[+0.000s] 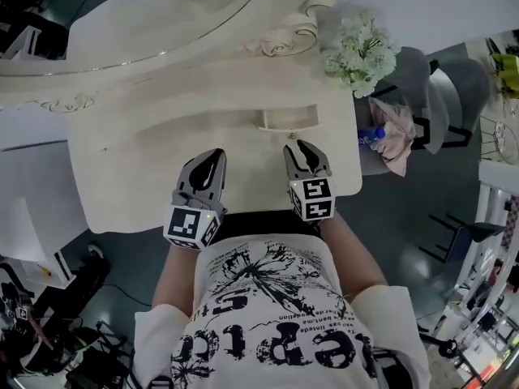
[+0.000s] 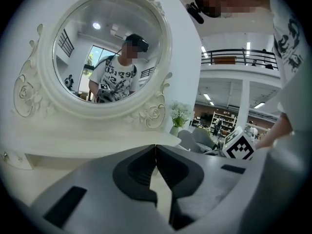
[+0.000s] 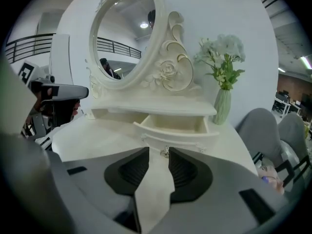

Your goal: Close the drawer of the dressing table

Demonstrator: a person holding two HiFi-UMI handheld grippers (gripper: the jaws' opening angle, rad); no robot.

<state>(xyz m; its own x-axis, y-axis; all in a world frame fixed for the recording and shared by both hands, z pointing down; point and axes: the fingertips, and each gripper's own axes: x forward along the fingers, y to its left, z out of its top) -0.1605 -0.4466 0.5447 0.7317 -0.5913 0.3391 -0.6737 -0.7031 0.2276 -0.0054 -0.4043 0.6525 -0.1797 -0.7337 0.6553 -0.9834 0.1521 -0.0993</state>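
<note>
The white dressing table (image 1: pixel 122 148) has a small drawer (image 1: pixel 288 120) pulled out under its low shelf. In the right gripper view the drawer (image 3: pixel 170 126) stands open, with a small metal knob (image 3: pixel 165 152) on its front. My right gripper (image 3: pixel 158 150) is open, and the knob shows just past the gap between its tips, with nothing gripped. In the head view the right gripper (image 1: pixel 306 154) hovers over the tabletop a little short of the drawer front. My left gripper (image 1: pixel 212 164) sits beside it to the left, its jaws shut and empty (image 2: pixel 155 149).
An oval mirror (image 1: pixel 146 14) in a carved frame stands at the back of the table. A pale green vase of white flowers (image 1: pixel 361 51) sits at the back right corner. A grey chair (image 1: pixel 422 96) with a pink cloth (image 1: pixel 397 136) and a blue bottle (image 1: pixel 370 136) stands right of the table.
</note>
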